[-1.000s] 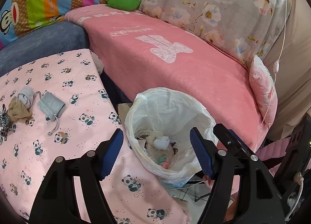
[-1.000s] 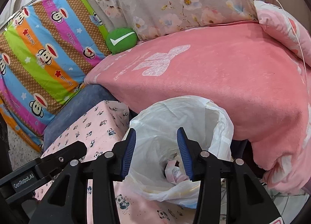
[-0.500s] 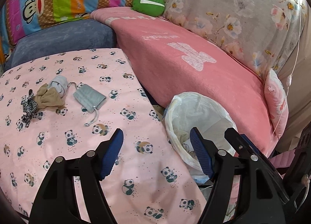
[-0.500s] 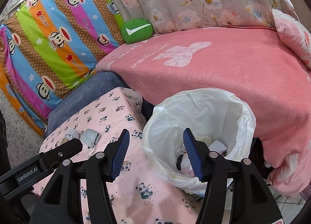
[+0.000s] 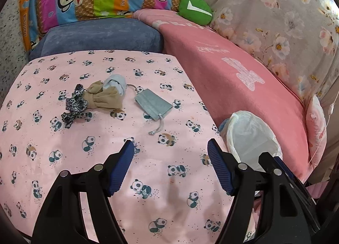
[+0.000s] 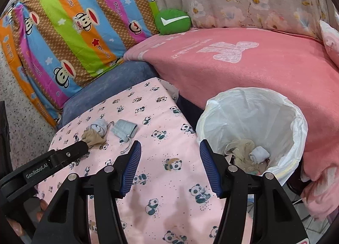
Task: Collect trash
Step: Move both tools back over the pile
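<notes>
We have swung both grippers away from the trash bin point(image 6: 252, 129) and back over the table point(image 5: 89, 159). A second ago both cameras looked straight down into the white liner; now the bin sits off to the right edge of the left wrist view, and only half fills the right wrist view. We read that as one drop finished and the next pick beginning.

Largest first: the sofa wraps the far side, with a pink blanket point(image 5: 243, 87) over its seat, a floral throw point(image 5: 286, 21) on the backrest, and a striped monkey-print cushion point(image 6: 70, 38) at the left. A small green pillow point(image 5: 196, 9) sits where they meet. The table wears a pink panda-print cloth, and the bin stands just beside its right edge, between table and sofa.

The remaining trash lies on the far left part of the cloth: a grey drawstring pouch point(image 5: 153, 104), a tan crumpled stocking point(image 5: 104, 98) touching a pale blue rolled sock point(image 5: 115, 84), and a leopard-print scrap point(image 5: 75, 106) against the stocking. Inside the bin we see a similar tan wad and a pale rolled sock point(image 6: 259, 155).

The left gripper point(image 5: 170, 148) is spread wide and holds nothing, aimed towards the pouch. The right gripper point(image 6: 169, 148) is also wide and empty.
</notes>
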Demonstrator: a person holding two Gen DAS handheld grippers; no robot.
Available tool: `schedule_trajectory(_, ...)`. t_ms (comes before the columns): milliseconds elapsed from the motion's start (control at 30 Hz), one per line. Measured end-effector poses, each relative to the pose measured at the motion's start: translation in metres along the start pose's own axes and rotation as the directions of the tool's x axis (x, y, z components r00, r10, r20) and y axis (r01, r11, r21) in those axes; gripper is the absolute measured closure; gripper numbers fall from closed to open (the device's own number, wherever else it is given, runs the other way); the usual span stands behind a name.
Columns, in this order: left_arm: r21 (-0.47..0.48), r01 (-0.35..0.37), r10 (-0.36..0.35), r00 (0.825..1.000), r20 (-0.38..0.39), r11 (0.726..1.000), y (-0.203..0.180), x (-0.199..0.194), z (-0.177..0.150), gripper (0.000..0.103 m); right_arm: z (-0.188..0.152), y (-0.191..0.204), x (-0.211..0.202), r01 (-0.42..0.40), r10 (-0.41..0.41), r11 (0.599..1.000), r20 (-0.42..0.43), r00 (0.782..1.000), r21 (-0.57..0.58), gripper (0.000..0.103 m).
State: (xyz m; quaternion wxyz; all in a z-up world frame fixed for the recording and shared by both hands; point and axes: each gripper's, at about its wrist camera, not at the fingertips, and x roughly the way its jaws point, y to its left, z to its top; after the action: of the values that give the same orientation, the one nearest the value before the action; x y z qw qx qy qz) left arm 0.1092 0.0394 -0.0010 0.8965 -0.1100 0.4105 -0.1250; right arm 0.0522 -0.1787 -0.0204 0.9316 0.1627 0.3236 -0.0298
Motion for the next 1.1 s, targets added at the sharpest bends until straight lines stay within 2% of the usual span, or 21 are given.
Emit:
schedule_trajectory(567,-0.134,-0.072,0.072,0.997,0.001,0.988,0.088,-0.005,-0.001,0.035,-0.021,0.076,0.028,-0.045,0.035,0.992,-0.082,0.996,-0.116,0.047)
schedule_trajectory(700,-0.167,-0.103,0.105,0.995,0.001,0.981,0.115,-0.003,-0.001,0.029,-0.025,0.093,0.039,-0.057,0.042,0.987,-0.102,0.994,-0.148,0.047)
schedule_trajectory(900,-0.18,-0.152,0.154,0.988,-0.002,0.972,0.149,0.004,0.004,0.028,-0.027,0.122,0.065,-0.082,0.059,0.981,-0.136,0.989,-0.174,0.047)
schedule_trajectory(1100,-0.199,-0.147,0.148,0.989,-0.009,0.969,0.174,0.02,0.019,0.028,-0.021,0.154,0.099,-0.109,0.078,0.973,-0.154,0.985,-0.204,0.047)
